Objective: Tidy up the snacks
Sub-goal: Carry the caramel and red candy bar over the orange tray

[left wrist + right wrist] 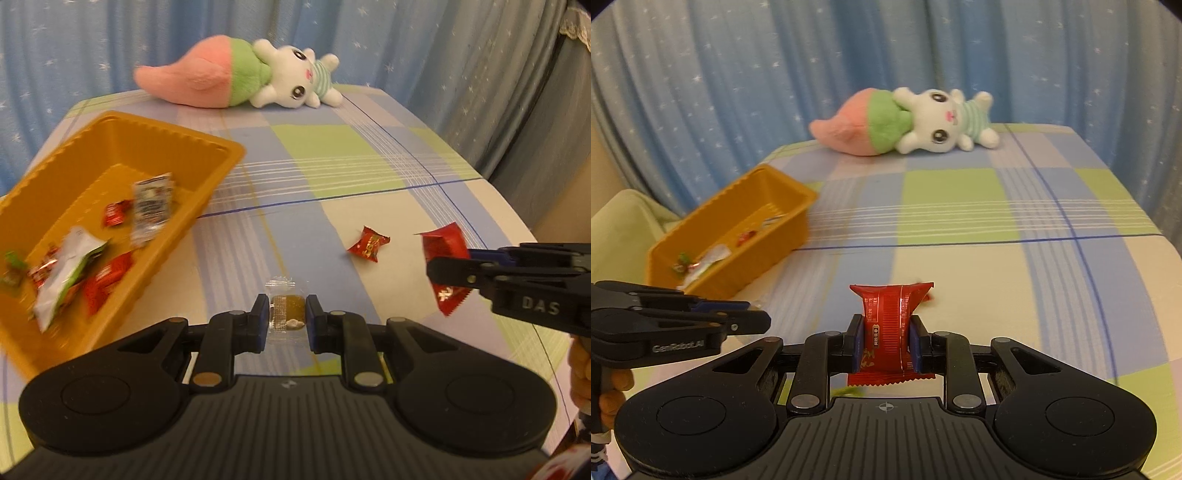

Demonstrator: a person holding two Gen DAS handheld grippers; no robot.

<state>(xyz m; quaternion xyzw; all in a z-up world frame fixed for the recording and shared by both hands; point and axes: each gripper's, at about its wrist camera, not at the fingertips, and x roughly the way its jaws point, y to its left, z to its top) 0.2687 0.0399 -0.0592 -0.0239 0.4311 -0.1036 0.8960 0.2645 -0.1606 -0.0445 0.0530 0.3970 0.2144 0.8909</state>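
My left gripper (287, 320) is shut on a small clear packet with a brown sweet (286, 314), just above the checked cloth, right of the orange tray (207, 147). The tray holds several red and white snack packets (110, 214). My right gripper (885, 343) is shut on a red snack packet (890, 314) and holds it above the cloth; it shows in the left wrist view (443, 266) at the right. A small red wrapped candy (368, 244) lies loose on the cloth between the grippers. The left gripper shows at the lower left of the right wrist view (753, 317).
A pink, green and white plush toy (236, 79) lies at the far edge of the table. Blue starred curtains hang behind and to the right. A pale green cushion (624, 229) sits left of the tray (713, 229).
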